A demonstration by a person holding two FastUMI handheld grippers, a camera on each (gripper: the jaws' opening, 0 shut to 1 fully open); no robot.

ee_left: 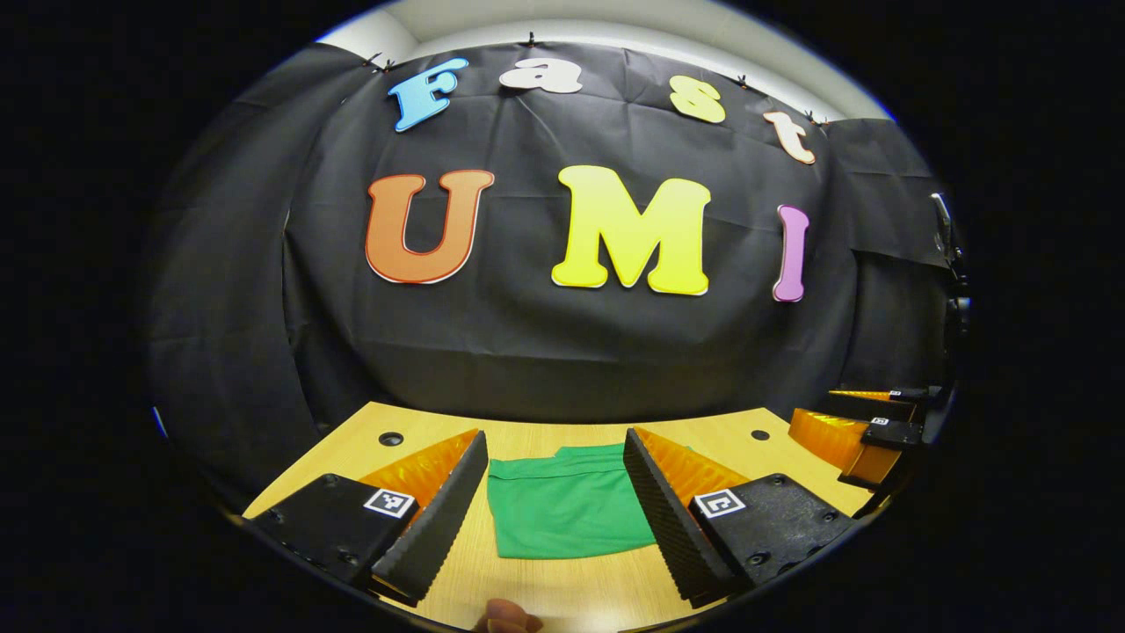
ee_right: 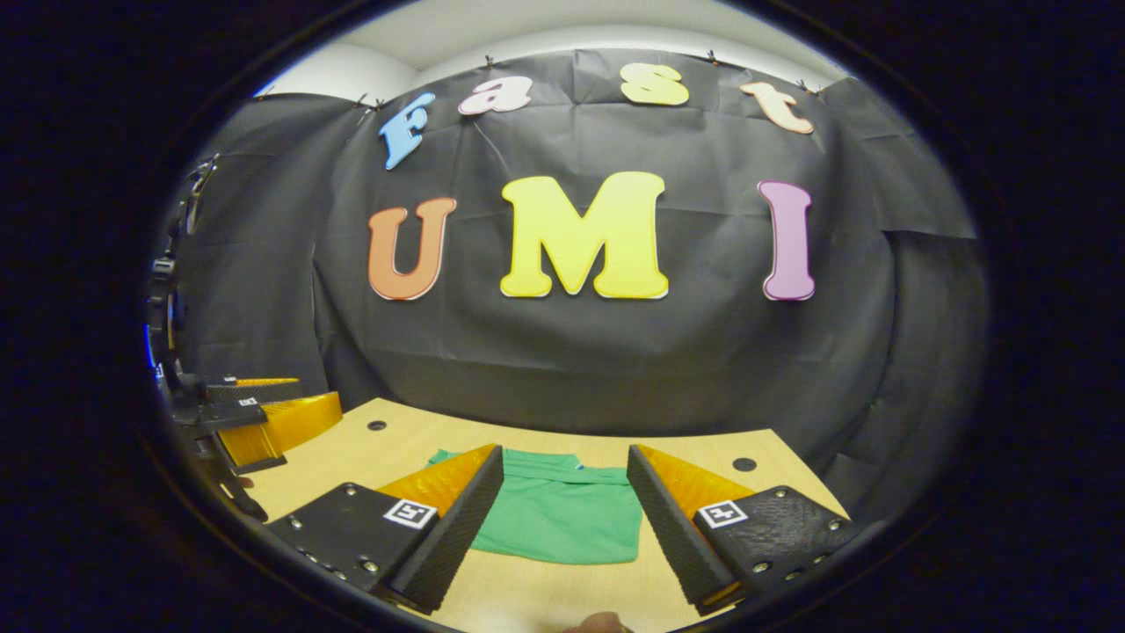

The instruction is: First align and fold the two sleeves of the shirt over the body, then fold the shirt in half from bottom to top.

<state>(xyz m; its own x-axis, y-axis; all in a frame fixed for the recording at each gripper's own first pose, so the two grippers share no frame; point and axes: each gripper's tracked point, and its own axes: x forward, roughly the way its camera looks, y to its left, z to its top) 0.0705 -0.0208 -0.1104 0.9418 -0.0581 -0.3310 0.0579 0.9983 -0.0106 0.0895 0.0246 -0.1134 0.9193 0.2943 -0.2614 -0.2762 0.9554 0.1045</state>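
Lying folded on the wooden table is the green shirt, between both grippers' wide-apart fingers. Left gripper and right gripper hold nothing. Two small round holes sit near the table's back edge.

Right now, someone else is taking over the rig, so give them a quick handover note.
Left gripper: open, holding nothing, above the table's near edge.
Right gripper: open, holding nothing, alongside it.
Shirt: flat on the table ahead of both grippers, lying as a compact rectangle with no sleeves sticking out.
Done: sleeves look folded in; the bottom-to-top fold also appears made, though I can't confirm the layers.
Left: probably nothing beyond checking the edges line up.
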